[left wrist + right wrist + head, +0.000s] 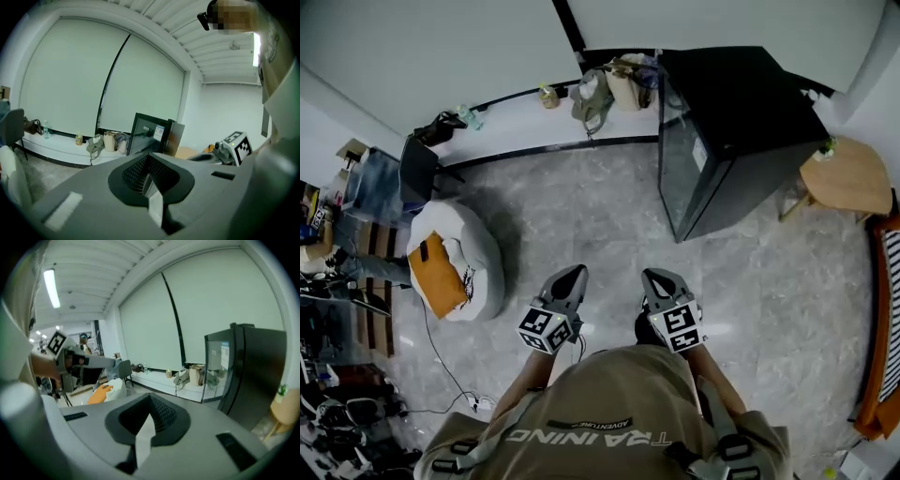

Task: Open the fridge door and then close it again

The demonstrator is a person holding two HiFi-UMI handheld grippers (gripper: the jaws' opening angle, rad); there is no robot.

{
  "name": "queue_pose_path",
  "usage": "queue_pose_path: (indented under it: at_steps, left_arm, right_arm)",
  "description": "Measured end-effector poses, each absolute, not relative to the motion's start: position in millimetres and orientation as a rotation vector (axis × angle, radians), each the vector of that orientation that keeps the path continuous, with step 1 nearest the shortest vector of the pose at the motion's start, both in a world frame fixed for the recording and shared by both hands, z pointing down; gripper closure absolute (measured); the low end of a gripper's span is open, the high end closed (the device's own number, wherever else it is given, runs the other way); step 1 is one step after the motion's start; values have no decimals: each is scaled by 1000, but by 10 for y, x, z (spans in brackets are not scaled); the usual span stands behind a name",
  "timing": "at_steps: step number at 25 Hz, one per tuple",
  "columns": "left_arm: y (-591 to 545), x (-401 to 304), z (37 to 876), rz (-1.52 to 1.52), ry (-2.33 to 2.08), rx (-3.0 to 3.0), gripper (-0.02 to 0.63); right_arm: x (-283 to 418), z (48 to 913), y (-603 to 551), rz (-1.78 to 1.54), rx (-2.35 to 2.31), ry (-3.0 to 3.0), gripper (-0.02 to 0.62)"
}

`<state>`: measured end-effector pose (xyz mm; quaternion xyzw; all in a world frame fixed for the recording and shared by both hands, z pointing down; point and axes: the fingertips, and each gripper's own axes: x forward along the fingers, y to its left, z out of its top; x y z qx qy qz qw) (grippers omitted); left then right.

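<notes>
Left gripper (150, 177) closed, empty; fridge (148, 135) stands ahead

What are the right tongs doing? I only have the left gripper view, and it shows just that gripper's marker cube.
Observer: In its own view, the right gripper has its tongs shut, with nothing between them.
Operator: Is either gripper at the fridge?
Observer: No. The head view shows the left gripper and the right one near the person's chest, with bare floor between them and the fridge.
Operator: Anything on the floor to my left?
Observer: A white beanbag with an orange cushion resting against it, apart from both grippers.
</notes>
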<state>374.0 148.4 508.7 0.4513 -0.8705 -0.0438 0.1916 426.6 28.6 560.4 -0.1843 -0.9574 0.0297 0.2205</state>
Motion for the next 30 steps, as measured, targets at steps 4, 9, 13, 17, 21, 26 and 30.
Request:
queue_pose_path:
  at_steps: [4,9,13,17,21,26,30]
  left_arm:
    - [1172,3362,5006,-219,-2459,1227,609]
    - [1084,3112,5107,-190,-2450,1193,609]
    - [1087,2841,5231,-164,-2457,1170,609]
    - [1206,2584,5345,-163,-2453,1137,609]
    - [1220,2171,5367,-201,-2455,1145,609]
    - [1207,1606,5329,-193,-2463,1219,609]
    - [1328,1240,5217,-48,-2459,1315,609]
  right_arm:
    - [3930,5668,127,9,-578,-2624,600]
    - [3684,5770,86,79,-601,-2589,600]
    - [3387,5926,-35,92,-580,-2572,600]
    - [3138,5946,15,84,-593,-2556,600]
    - [2774,5963,94,60,-607,-2543,600]
    - [2205,5927,235,49,-589,-2562,600]
    - [1781,5808,440,31,-576,-2573,600]
